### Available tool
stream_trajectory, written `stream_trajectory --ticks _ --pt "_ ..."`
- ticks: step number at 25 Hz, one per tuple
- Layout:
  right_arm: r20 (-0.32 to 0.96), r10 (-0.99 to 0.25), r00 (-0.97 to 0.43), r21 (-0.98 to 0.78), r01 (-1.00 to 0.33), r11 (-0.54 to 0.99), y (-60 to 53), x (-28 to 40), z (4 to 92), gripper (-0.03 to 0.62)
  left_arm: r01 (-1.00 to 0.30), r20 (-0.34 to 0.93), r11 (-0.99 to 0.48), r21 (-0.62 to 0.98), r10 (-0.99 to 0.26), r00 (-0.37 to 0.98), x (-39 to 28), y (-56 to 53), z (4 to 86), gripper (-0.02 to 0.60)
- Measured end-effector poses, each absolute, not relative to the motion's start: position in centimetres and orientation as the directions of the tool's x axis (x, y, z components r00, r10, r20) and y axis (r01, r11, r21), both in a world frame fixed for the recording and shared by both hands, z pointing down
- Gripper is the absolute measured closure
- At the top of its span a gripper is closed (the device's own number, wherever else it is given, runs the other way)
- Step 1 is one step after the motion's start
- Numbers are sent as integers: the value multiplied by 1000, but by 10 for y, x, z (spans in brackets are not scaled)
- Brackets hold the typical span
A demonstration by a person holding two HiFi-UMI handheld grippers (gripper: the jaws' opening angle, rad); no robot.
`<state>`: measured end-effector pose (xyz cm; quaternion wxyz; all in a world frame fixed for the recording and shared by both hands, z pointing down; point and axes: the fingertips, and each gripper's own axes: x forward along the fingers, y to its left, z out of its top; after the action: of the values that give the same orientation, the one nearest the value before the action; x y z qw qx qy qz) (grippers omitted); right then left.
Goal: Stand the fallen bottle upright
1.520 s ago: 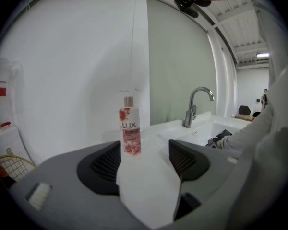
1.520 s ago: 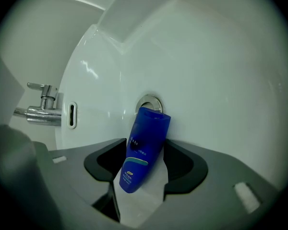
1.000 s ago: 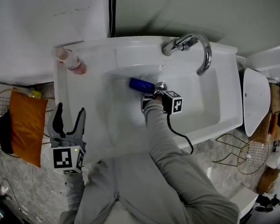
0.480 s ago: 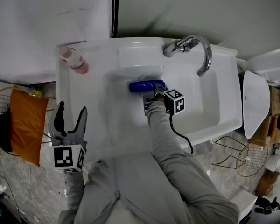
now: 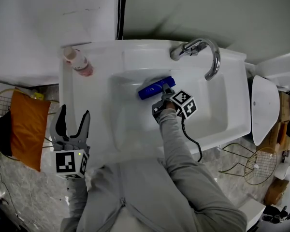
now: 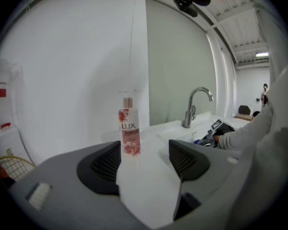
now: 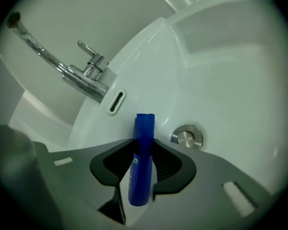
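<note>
A blue bottle [image 5: 154,88] hangs tilted over the white sink basin [image 5: 130,124], and my right gripper [image 5: 165,93] is shut on it. In the right gripper view the blue bottle [image 7: 144,126] stands between the pads, which press its sides; the right gripper [image 7: 143,153] has just closed its jaws on it. Below it lies the drain plug [image 7: 187,138]. My left gripper [image 5: 72,123] stays open and empty at the sink's front left corner. A pink Lux bottle [image 5: 77,62] stands upright at the back left; the left gripper [image 6: 144,159] faces that pink bottle [image 6: 128,133].
A chrome faucet [image 5: 206,53] arches over the basin's back edge. An orange cushion [image 5: 26,129] and a wire basket lie on the floor at the left. Another wire basket [image 5: 261,164] and a white fixture [image 5: 264,103] are at the right.
The right gripper shut on the blue bottle, then rose and rolled. The bottle lifted off the basin floor and swung up to the right. The left gripper stayed put.
</note>
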<state>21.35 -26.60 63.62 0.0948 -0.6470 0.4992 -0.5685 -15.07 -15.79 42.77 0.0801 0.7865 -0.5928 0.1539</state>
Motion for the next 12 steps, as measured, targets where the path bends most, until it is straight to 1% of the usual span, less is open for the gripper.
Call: stream_trajectory --ticks 7,12 --pt "568 -800 -192 -652 -698 -296 -272 204 606 474 -957 326 -286 -57 -911 253 -149 -158 426 242" --pt "535 -816 -218 -565 -810 -155 -273 187 588 476 -960 329 -277 -52 -912 245 -151 -157 427 242"
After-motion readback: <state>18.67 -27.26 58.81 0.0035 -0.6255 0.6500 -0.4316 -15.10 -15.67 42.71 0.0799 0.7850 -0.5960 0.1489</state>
